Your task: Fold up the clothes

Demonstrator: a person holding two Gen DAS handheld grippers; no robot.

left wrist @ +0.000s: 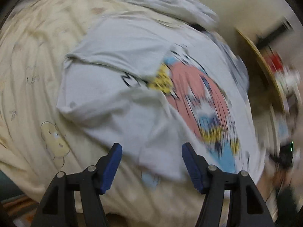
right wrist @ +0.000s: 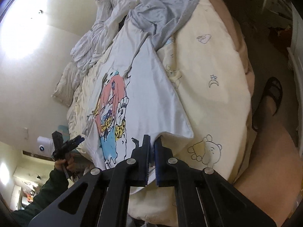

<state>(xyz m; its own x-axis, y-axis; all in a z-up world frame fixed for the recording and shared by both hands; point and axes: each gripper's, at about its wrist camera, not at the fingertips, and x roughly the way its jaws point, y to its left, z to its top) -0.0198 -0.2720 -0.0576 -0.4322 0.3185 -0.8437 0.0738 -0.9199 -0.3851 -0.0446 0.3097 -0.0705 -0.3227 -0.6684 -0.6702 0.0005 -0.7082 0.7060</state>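
Note:
A white T-shirt [right wrist: 151,87] with a pink, yellow and blue cartoon print [right wrist: 111,102] lies spread on a cream bedspread [right wrist: 208,66]. My right gripper [right wrist: 152,141] is shut on the shirt's near hem, with white cloth showing between its blue pads [right wrist: 158,162]. In the blurred left wrist view the same T-shirt [left wrist: 117,113] has one sleeve folded inward over its body. My left gripper [left wrist: 151,149] stands open just above the shirt's near edge, nothing between its fingers. From the right wrist view that left gripper [right wrist: 66,145] is at the shirt's far side, held by a hand in a dark green sleeve.
A heap of grey and white clothes [right wrist: 161,13] lies at the far end of the bed beside a pillow [right wrist: 64,83]. A person's leg [right wrist: 265,170] and sandalled foot [right wrist: 270,98] stand right of the bed. A wooden table edge [left wrist: 265,71] with clutter is at right.

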